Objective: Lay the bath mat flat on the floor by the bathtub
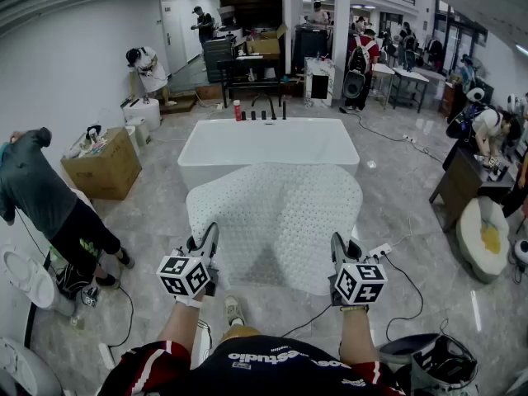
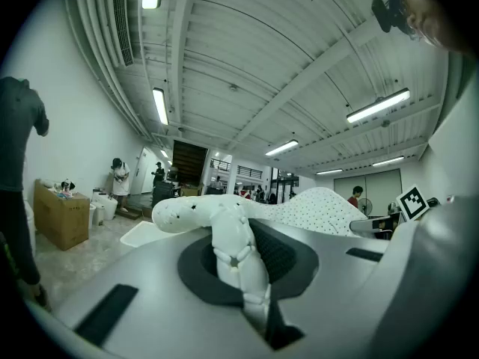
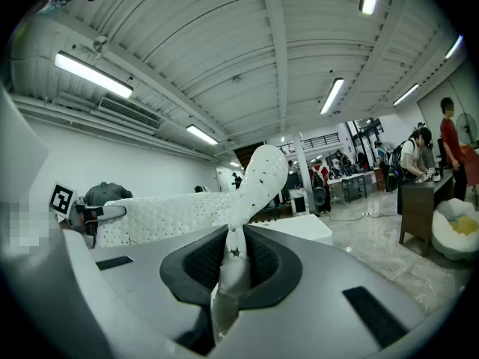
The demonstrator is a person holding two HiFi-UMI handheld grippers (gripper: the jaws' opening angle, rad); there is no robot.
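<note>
Two pinches carry everything: our left gripper (image 1: pixel 205 246) and right gripper (image 1: pixel 339 252) are each clamped on a near corner of the white, hole-dotted bath mat (image 1: pixel 276 209). It hangs spread and bulging in front of the bathtub (image 1: pixel 268 143). If one thin grip slips, or we lower it unevenly, it could fold or drape onto the tub rim.

Workshop-like test hall: bathtub (image 1: pixel 272 145) mid-floor, loose toilet (image 1: pixel 21 275), cardboard box (image 1: pixel 103 167), people (image 1: pixel 360 56) at work tables (image 1: pixel 408 77).
</note>
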